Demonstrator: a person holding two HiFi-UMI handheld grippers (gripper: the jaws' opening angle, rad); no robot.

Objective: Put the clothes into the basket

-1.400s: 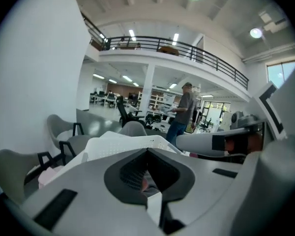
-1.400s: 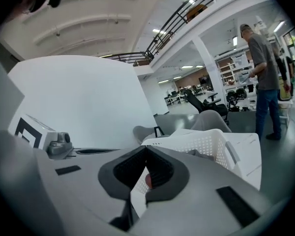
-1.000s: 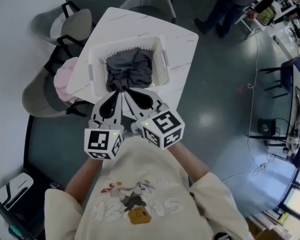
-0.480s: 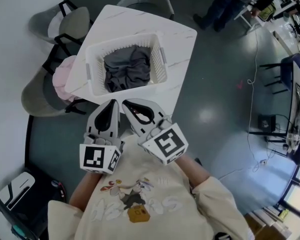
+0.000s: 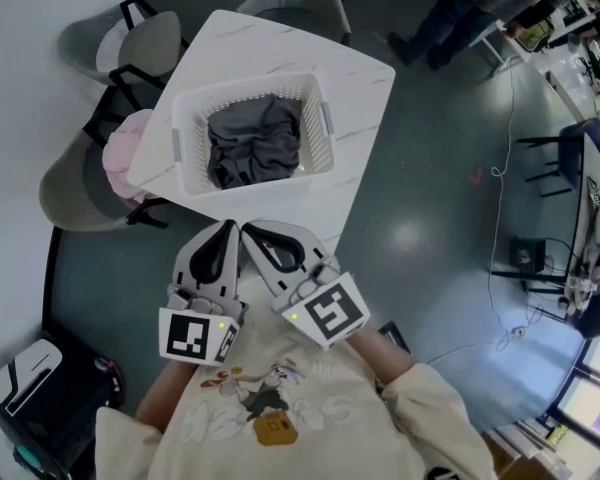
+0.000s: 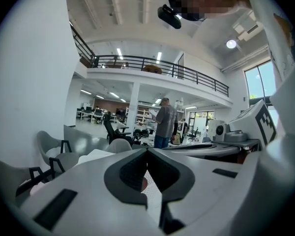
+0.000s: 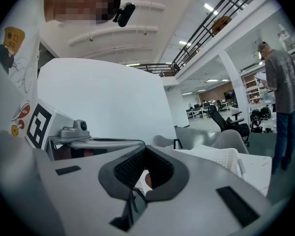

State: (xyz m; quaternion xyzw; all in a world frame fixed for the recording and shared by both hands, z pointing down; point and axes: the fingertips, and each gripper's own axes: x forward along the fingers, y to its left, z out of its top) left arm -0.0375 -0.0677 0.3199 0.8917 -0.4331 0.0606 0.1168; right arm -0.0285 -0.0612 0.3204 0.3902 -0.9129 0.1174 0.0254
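A white laundry basket [image 5: 184,148] stands on a small white marble table [image 5: 355,83], with dark grey clothes [image 5: 252,140] lying inside it. My left gripper [image 5: 231,227] and right gripper [image 5: 246,230] are side by side in front of the table's near edge, close to my chest, both shut and empty. In the left gripper view the shut jaws [image 6: 147,150] point level over the table. The right gripper view shows its shut jaws [image 7: 145,147] and the basket [image 7: 225,160] to the right.
A pink garment [image 5: 123,153] lies on a grey chair [image 5: 72,188] left of the table. More chairs [image 5: 140,40] stand around it. A person [image 5: 460,13] stands at the far right. A large white table [image 5: 20,78] is at the left.
Both grippers have drawn back from the basket's near rim toward my body and lifted slightly. The grey clothes stay in the basket.
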